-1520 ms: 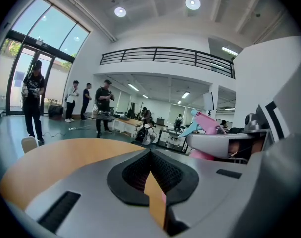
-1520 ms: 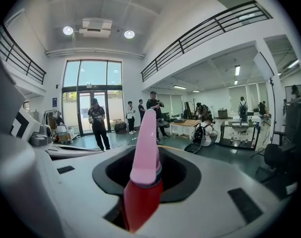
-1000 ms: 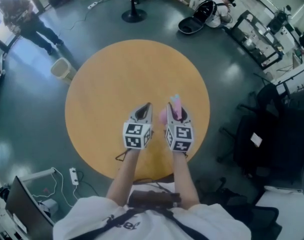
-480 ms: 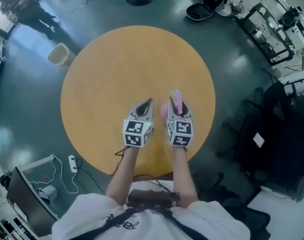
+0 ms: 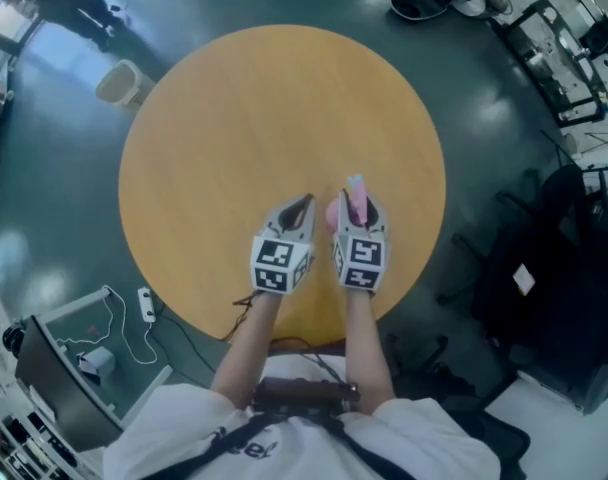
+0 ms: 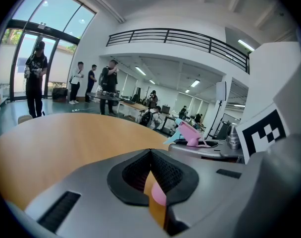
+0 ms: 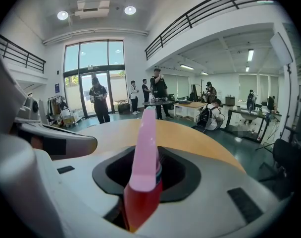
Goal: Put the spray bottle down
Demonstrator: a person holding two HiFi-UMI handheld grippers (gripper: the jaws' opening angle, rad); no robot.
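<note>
Clearly unfinished: the right gripper (image 5: 356, 208) clamps the pink spray bottle (image 7: 144, 148) over the round table (image 5: 234, 118), lowering and release apparently remaining, while the left gripper (image 5: 302, 208) has its jaws together, empty.

Left gripper (image 6: 150, 152): jaw tips touching, nothing gripped. Round wooden table (image 6: 61, 138) lies beneath. Right gripper (image 6: 190, 148) is just beside it, with the spray bottle (image 6: 190, 132) showing a pink head and light-blue nozzle above it. People (image 6: 35, 78) stand beyond.

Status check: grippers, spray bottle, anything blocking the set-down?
Left gripper shut, empty. Right gripper shut on spray bottle, held over round table. No obstruction on the wood ahead.
</note>
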